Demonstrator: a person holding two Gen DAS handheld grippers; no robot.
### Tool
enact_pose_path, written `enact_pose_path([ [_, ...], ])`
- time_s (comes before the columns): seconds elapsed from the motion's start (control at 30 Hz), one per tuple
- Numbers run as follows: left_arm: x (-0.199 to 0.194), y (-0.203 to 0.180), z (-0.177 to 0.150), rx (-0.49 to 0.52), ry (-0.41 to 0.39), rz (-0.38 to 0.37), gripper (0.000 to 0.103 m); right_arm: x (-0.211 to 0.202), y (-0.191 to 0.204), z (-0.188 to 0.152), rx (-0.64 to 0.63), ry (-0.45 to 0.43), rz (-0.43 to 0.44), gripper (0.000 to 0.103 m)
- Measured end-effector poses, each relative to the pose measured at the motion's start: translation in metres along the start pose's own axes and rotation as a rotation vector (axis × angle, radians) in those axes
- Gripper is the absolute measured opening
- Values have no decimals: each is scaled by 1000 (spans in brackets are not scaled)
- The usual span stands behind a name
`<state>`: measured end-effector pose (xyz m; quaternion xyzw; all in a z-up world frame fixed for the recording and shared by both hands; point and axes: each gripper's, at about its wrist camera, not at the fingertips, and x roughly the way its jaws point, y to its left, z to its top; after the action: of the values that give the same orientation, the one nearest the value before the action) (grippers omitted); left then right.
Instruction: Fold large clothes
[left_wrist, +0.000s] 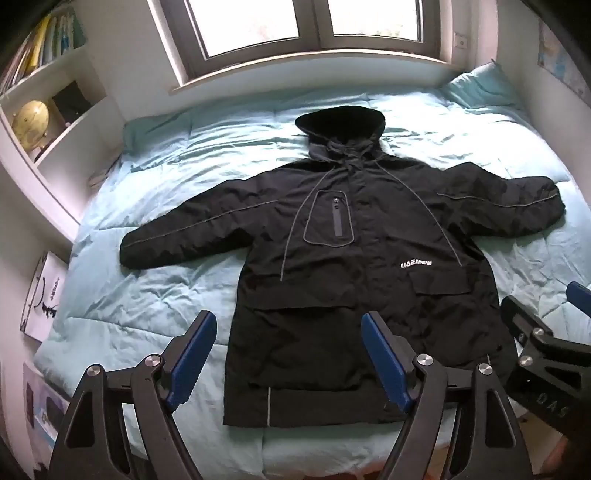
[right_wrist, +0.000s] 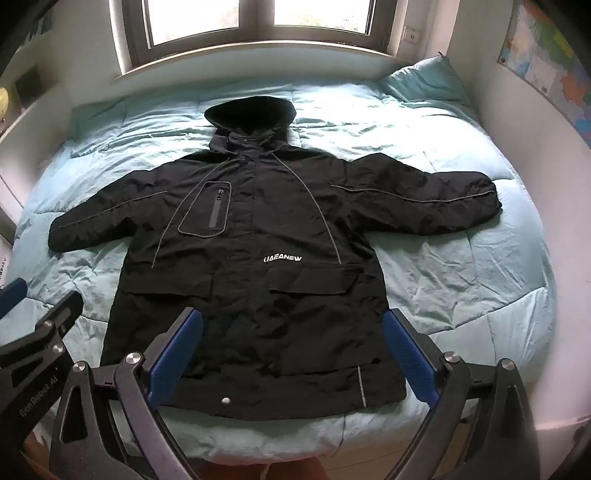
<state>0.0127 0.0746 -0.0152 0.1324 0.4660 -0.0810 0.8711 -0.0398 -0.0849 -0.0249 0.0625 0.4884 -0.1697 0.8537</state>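
I have the left gripper (left_wrist: 288, 328) held with its two blue-padded fingers (left_wrist: 192, 362) spread wide apart, nothing between them. My right gripper (right_wrist: 293, 325) is splayed just as wide, fingers (right_wrist: 410, 358) empty too. Both point forward and slightly down, side by side; each shows at the edge of the other's wrist view, not touching.
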Motion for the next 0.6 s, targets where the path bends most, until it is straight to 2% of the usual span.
enact_pose_path([
  [0.4,10,25,-17,16,22,-24,82,-4,14,-13,31,10,-28,99],
  [0.47,10,24,-17,12,24,-23,82,-4,15,-13,25,34,-29,99],
  [0.53,8,24,-19,10,21,-22,82,-3,17,-15,5,40,-66,99],
  [0.6,5,22,-18,11,14,-14,82,-5,16,-12,3,35,-41,99],
])
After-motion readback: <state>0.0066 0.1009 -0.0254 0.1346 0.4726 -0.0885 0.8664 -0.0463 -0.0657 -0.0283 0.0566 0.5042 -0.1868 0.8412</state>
